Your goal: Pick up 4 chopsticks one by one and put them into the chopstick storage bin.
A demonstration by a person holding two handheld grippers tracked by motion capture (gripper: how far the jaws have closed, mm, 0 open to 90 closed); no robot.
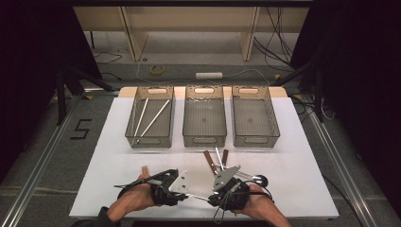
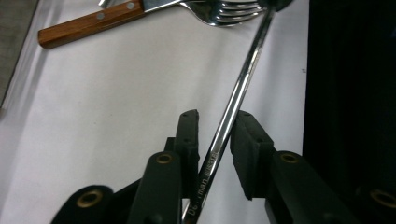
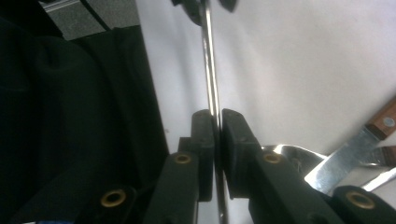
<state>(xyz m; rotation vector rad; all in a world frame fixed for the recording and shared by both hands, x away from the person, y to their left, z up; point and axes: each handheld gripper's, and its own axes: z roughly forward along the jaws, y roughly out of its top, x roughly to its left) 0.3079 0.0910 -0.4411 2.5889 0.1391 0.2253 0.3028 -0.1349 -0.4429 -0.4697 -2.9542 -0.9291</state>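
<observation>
A slim steel utensil handle (image 1: pixel 199 196) spans the gap between my two grippers near the table's front edge. My right gripper (image 3: pixel 218 116) is shut on the handle (image 3: pixel 210 70), which I see edge-on. My left gripper (image 2: pixel 217 121) is open, and the handle (image 2: pixel 238 88) passes slantwise between its jaws with a gap on the right side. In the high view the left gripper (image 1: pixel 193 194) and right gripper (image 1: pixel 211 198) point at each other. The utensil's working end is hidden.
Wooden-handled knives (image 1: pixel 210 162) (image 2: pixel 88 23), a fork (image 2: pixel 224 11) and a shiny spoon bowl (image 3: pixel 289 154) lie just beyond the grippers. Three mesh bins stand farther back: left (image 1: pixel 149 141) holding white sticks (image 1: pixel 155 118), middle (image 1: pixel 204 140), right (image 1: pixel 255 140). The table's front edge is close.
</observation>
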